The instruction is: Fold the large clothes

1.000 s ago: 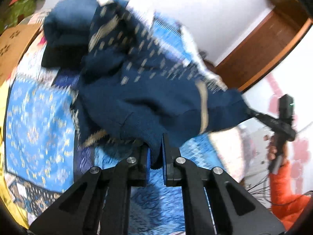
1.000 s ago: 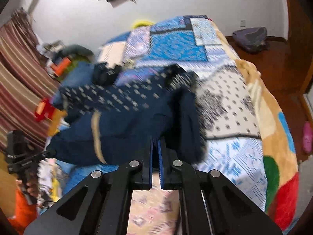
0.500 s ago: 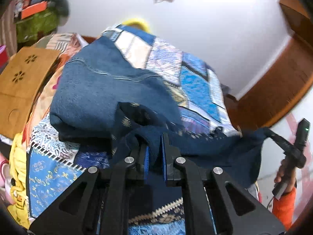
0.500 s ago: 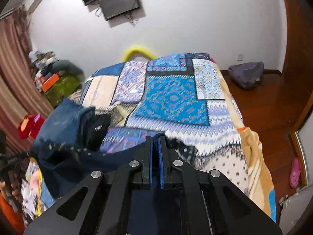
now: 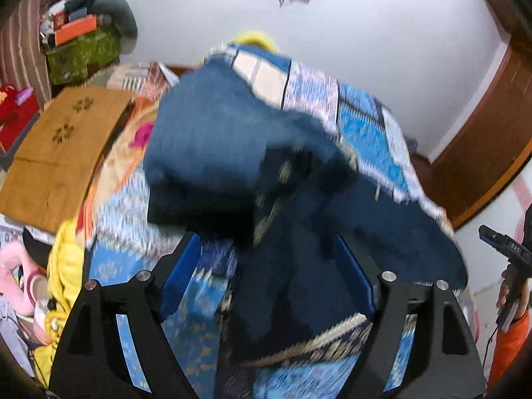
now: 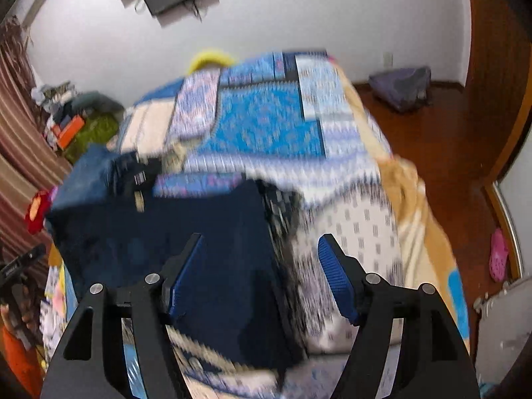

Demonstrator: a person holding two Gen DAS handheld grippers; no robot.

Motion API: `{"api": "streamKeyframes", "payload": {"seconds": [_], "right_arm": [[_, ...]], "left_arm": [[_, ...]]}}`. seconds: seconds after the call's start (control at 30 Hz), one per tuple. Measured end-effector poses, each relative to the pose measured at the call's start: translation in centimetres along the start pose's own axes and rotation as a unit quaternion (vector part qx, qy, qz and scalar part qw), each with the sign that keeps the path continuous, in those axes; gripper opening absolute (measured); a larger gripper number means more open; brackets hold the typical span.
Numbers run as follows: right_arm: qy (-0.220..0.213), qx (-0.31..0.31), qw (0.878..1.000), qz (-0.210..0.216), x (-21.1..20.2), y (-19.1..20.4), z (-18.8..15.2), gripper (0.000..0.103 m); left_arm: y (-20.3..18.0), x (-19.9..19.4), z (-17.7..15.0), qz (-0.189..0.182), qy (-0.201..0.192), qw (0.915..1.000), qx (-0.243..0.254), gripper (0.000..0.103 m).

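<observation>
A dark navy garment with gold patterned trim lies in a rough fold on the patchwork bed. It also shows in the right wrist view. My left gripper is open with its blue pads spread wide above the garment. My right gripper is open too, its pads either side of the garment's right edge. Neither gripper holds anything. Both views are blurred by motion.
A folded blue denim piece lies just beyond the navy garment. The blue patchwork bedspread covers the bed. A brown cardboard box stands left of the bed. Wooden floor and a grey bag lie to the right.
Both grippers held the navy garment, swung it over towards the denim pile, then opened. The garment now lies on the bed, free of both.
</observation>
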State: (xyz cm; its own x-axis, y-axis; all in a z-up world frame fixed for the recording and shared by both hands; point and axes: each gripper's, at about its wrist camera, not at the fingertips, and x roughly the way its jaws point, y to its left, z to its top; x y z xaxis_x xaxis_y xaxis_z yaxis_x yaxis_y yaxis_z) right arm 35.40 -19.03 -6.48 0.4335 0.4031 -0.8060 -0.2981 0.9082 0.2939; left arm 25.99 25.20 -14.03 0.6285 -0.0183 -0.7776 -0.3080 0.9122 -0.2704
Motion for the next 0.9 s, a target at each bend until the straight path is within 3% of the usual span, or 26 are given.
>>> {"api": "streamKeyframes", "payload": {"seconds": [0.17,0.27,0.33,0.4,0.43,0.47,0.53,0.6,0.63,0.77,0.9], "right_arm": [[0.066,0.035,0.997,0.017,1.9,-2.1,-3.8,0.067],[0.096,0.048,0.993,0.046,2.8,-2.3,-5.5,0.067],[0.087,0.04,0.994,0.056,2.6,-1.8,-6.2,0.066],[0.079,0.034,0.995,0.05,2.6,-1.2,-6.5,0.063],[0.078,0.037,0.995,0.054,2.7,-1.1,-6.5,0.049],[0.082,0.044,0.994,0.063,2.9,-1.2,-6.5,0.028],[0.096,0.07,0.989,0.089,3.5,-1.4,-6.6,0.017],[0.088,0.081,0.989,0.091,3.4,-1.4,-6.7,0.014],[0.082,0.079,0.989,0.091,3.2,-1.1,-6.8,0.013],[0.058,0.056,0.993,0.083,1.0,0.3,-7.1,0.011],[0.042,0.022,0.996,0.077,-1.3,1.9,-7.9,0.011]], "left_arm": [[2.4,3.7,-4.8,-0.024,0.081,0.9955,-0.043,0.081],[3.6,6.0,-7.8,-0.061,0.129,0.9858,-0.089,0.081],[3.9,7.7,-9.3,-0.095,0.163,0.9749,-0.119,0.081],[3.9,8.5,-10.0,-0.096,0.16,0.975,-0.121,0.081],[3.9,8.7,-10.1,-0.098,0.151,0.9762,-0.121,0.081],[4.0,8.8,-10.1,-0.099,0.145,0.9761,-0.128,0.08],[4.4,8.8,-10.0,-0.1,0.13,0.9756,-0.146,0.066],[4.4,8.4,-9.7,-0.113,0.119,0.9757,-0.145,0.019],[4.4,8.1,-9.5,-0.119,0.116,0.9757,-0.143,0.008],[3.4,5.5,-8.2,-0.108,0.083,0.9838,-0.116,0.006],[3.4,1.7,-7.4,-0.132,0.051,0.9845,-0.104,0.005]]}}
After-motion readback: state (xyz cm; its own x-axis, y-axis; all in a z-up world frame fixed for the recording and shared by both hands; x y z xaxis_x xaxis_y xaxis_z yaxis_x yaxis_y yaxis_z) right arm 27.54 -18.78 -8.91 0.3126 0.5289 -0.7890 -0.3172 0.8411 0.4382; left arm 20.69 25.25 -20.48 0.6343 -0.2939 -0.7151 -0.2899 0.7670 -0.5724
